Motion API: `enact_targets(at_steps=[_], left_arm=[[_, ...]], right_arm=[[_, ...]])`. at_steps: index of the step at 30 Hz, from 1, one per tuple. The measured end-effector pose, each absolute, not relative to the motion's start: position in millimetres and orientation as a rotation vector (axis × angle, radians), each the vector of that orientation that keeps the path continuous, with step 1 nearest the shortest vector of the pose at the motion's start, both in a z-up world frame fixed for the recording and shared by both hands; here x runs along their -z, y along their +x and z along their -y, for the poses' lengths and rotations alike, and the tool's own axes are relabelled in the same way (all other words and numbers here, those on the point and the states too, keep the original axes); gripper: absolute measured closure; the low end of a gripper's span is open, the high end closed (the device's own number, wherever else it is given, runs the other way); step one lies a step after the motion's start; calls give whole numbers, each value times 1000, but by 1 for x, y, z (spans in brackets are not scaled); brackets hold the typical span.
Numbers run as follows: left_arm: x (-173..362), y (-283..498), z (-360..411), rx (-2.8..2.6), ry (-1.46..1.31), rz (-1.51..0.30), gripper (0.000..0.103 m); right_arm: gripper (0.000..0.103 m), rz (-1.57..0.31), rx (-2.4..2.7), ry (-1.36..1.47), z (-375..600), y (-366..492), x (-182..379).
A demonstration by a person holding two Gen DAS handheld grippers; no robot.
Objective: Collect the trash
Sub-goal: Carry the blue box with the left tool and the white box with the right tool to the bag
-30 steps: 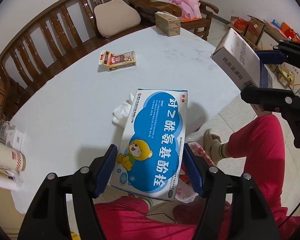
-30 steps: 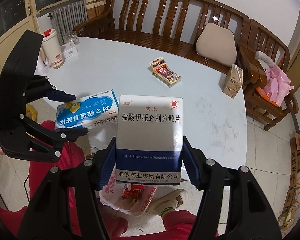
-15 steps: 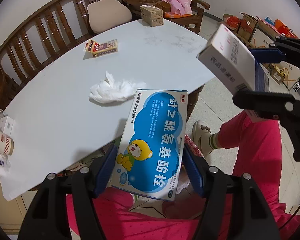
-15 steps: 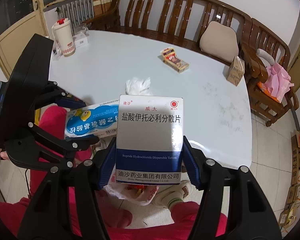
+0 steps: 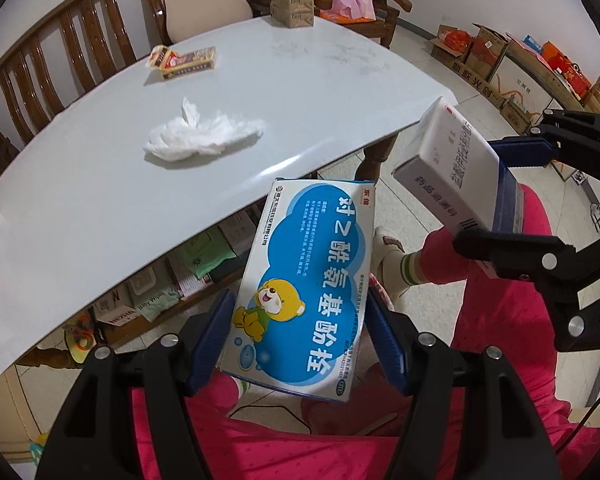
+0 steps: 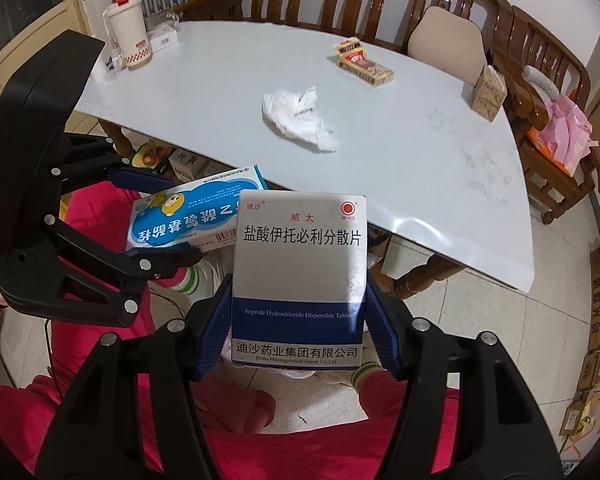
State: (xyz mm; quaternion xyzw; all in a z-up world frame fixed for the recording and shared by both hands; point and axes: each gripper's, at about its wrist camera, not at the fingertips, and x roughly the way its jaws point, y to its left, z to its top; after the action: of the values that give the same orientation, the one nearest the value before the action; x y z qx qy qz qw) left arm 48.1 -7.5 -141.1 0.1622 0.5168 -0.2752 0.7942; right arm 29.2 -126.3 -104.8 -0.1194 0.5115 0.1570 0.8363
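My left gripper [image 5: 300, 320] is shut on a blue and white medicine box with a cartoon bear [image 5: 304, 280], held off the table's front edge above the person's red trousers. My right gripper [image 6: 300, 320] is shut on a white and dark blue medicine box [image 6: 300, 272], held beside the left one. Each box shows in the other wrist view: the blue box [image 6: 188, 216], the white box [image 5: 452, 172]. A crumpled white tissue [image 5: 200, 140] and a small red and yellow box [image 5: 184, 60] lie on the white table [image 5: 100, 200].
A brown carton [image 5: 292, 8] stands at the table's far edge. A white cup [image 6: 128, 36] stands at the table's corner. Wooden benches surround the table, with a beige cushion [image 6: 448, 44] and pink bag [image 6: 564, 132]. Cardboard boxes [image 5: 480, 56] line the floor. Items are stored under the table.
Both grippers have pulled back from the table toward the person with their boxes. The tissue, earlier hidden behind the blue box, now lies in plain view.
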Motion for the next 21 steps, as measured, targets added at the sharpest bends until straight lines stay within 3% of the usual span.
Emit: enact_targets(at_steps=[21], left_arm=[[223, 54, 8, 607, 318, -1261, 39]], right_arm=[[42, -1198, -297, -183, 138, 42, 177]])
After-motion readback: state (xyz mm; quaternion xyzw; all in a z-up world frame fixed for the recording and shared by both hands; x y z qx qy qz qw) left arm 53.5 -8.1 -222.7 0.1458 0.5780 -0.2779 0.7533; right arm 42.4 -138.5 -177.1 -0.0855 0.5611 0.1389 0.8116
